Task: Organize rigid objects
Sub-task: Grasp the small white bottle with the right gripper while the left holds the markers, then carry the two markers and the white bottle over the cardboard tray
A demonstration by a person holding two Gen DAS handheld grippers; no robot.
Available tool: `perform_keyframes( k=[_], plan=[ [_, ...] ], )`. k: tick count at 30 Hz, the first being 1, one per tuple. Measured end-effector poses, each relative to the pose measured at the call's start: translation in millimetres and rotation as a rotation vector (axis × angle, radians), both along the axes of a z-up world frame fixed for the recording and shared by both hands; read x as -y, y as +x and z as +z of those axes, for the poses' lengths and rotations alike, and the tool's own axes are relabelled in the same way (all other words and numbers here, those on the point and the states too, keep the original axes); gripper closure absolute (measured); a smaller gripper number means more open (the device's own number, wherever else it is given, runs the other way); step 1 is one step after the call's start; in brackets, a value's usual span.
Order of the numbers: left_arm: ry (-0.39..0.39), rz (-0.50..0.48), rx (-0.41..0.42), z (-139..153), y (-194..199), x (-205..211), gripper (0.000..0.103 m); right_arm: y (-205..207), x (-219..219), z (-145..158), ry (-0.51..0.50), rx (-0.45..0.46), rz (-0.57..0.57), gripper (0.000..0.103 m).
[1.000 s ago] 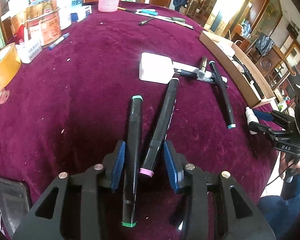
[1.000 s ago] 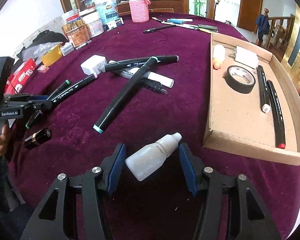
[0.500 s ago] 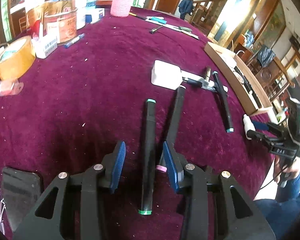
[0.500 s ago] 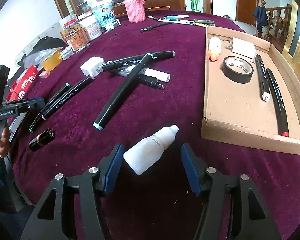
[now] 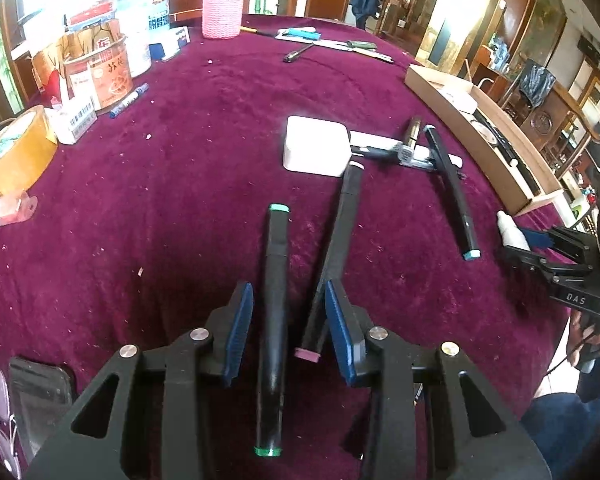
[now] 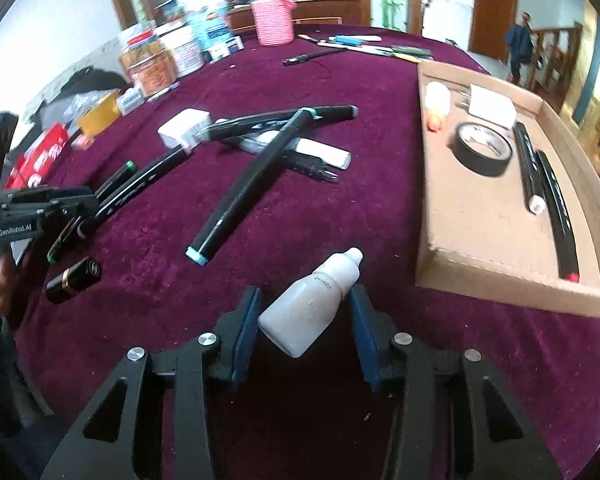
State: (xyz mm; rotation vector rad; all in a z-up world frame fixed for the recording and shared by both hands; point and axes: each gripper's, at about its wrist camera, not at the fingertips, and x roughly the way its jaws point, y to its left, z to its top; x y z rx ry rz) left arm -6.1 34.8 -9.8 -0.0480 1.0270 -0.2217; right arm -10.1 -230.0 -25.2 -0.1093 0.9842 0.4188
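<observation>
A black marker with green caps [image 5: 275, 280] lies on the purple cloth between the jaws of my left gripper [image 5: 288, 292]. A second black marker with a pink end [image 5: 340, 240] lies against the right pad, and the pads do not squeeze either one. My right gripper [image 6: 305, 294] is closing on a white dropper bottle [image 6: 312, 304]. The bottle sits slanted, with a pad touching each side. The cardboard tray [image 6: 500, 280] stands just to its right. It holds black tape, two markers, a white block and a small bottle.
A teal-capped marker [image 6: 252, 188] lies across a pile of pens beside a white box [image 6: 184, 128]. A black lipstick [image 6: 74, 280] lies near the left gripper [image 6: 72, 208]. Tape roll [image 5: 16, 152], tins and a pink holder [image 5: 222, 8] line the far left. A phone [image 5: 40, 388] lies at the near left.
The right jaws have drawn in onto the white bottle. The left gripper has shifted over the two markers, which now run straighter between its jaws.
</observation>
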Motion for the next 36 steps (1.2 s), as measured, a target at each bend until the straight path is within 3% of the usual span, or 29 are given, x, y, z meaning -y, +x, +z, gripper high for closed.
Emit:
perform_keyframes(
  k=[3, 5, 7, 13, 21, 27, 33, 36],
  plan=[
    [0.013, -0.005, 0.009, 0.2, -5.3, 1.4, 0.072, -3.6, -4.1, 2.3, -0.001, 0.022, 0.032, 0.063],
    [0.016, 0.005, 0.022, 1.1, -8.1, 1.1, 0.09, -5.2, -2.9, 5.6, 0.016, 0.036, 0.037, 0.063],
    [0.01, 0.018, 0.018, 0.1, -7.5, -1.8, 0.093, -6.7, -2.6, 9.7, 0.029, 0.048, 0.041, 0.063],
    [0.028, 0.016, 0.009, -2.5, -6.8, -0.5, 0.092, -6.5, -0.9, 11.4, 0.05, 0.05, 0.032, 0.063],
    [0.137, -0.039, -0.02, -16.1, 0.5, 16.3, 0.089, -8.5, 0.7, 13.1, 0.07, 0.049, 0.033, 0.063],
    [0.099, 0.026, 0.011, -15.0, -2.0, 10.7, 0.091, -8.2, 6.8, 16.6, 0.104, 0.049, 0.024, 0.063],
    [-0.008, 0.096, 0.096, 17.1, -9.8, -4.8, 0.091, -6.2, 15.6, 21.9, 0.155, 0.053, 0.015, 0.063],
    [-0.039, 0.082, 0.126, 30.6, -10.2, 4.6, 0.091, -8.3, 16.7, 26.5, 0.177, 0.071, 0.02, 0.063]
  ],
)
